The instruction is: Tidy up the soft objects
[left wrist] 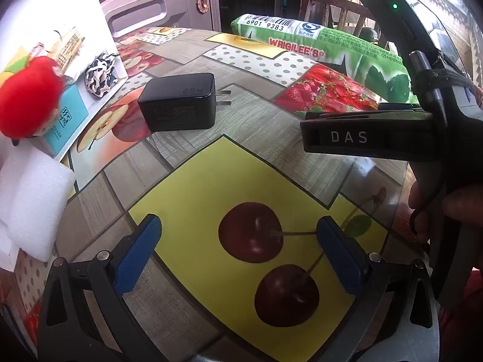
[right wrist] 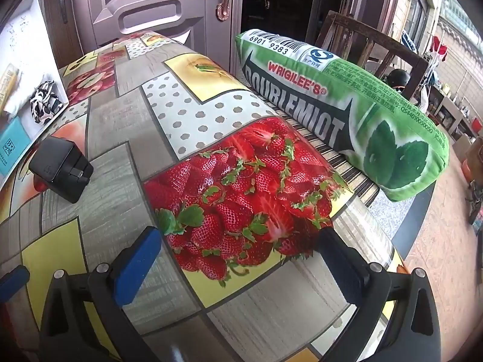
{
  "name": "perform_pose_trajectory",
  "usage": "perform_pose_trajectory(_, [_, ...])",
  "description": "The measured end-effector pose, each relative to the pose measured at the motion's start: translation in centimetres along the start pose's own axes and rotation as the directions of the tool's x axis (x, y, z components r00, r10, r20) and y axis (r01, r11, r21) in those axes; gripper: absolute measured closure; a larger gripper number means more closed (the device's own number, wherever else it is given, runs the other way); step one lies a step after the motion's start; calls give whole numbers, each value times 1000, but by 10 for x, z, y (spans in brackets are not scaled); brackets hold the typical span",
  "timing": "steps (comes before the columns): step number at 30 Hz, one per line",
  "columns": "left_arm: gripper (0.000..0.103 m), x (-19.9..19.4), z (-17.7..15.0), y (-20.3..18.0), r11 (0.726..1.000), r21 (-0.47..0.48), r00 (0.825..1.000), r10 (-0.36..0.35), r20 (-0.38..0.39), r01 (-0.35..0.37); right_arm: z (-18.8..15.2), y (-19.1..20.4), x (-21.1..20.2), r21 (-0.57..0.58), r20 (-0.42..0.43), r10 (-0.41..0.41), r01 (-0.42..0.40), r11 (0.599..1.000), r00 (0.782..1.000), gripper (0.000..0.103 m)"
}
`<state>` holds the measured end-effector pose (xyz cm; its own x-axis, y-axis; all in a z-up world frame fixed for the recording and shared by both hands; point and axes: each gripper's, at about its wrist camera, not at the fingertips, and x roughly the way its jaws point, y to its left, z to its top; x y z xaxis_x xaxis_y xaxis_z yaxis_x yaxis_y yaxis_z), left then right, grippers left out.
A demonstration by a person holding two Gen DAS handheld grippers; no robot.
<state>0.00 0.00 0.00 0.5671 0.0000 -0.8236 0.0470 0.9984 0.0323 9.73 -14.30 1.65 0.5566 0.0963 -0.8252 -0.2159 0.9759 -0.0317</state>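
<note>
A green gum-pack pillow (right wrist: 341, 105) lies along the table's far right edge; it also shows in the left wrist view (left wrist: 326, 45). A red plush toy (left wrist: 28, 96), a cow-print scrunchie (left wrist: 99, 75) and a white foam block (left wrist: 33, 199) sit at the left. My left gripper (left wrist: 238, 238) hangs open over the printed cherries with nothing between its blue pads. My right gripper (right wrist: 238, 250) hangs open over the strawberry print, also empty. The scrunchie (right wrist: 43, 99) appears again at the left of the right wrist view. The right gripper's body (left wrist: 368, 135) shows in the left wrist view, held by a hand.
A black charger (left wrist: 178, 105) with its prongs out lies mid-table, seen too in the right wrist view (right wrist: 62, 172). An open white box (left wrist: 72, 15) with a teal booklet (left wrist: 65, 117) stands at the left. A wooden chair (right wrist: 371, 48) and a door (right wrist: 151, 9) stand behind the table (right wrist: 126, 150).
</note>
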Motion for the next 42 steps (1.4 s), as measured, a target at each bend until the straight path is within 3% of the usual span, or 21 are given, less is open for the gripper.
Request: perform_pose_trajectory(42, [1,-2,-2,0,1000,1,1000,1,-1,-1,0,0,0,-2,1,-3,3,1000,1000,0])
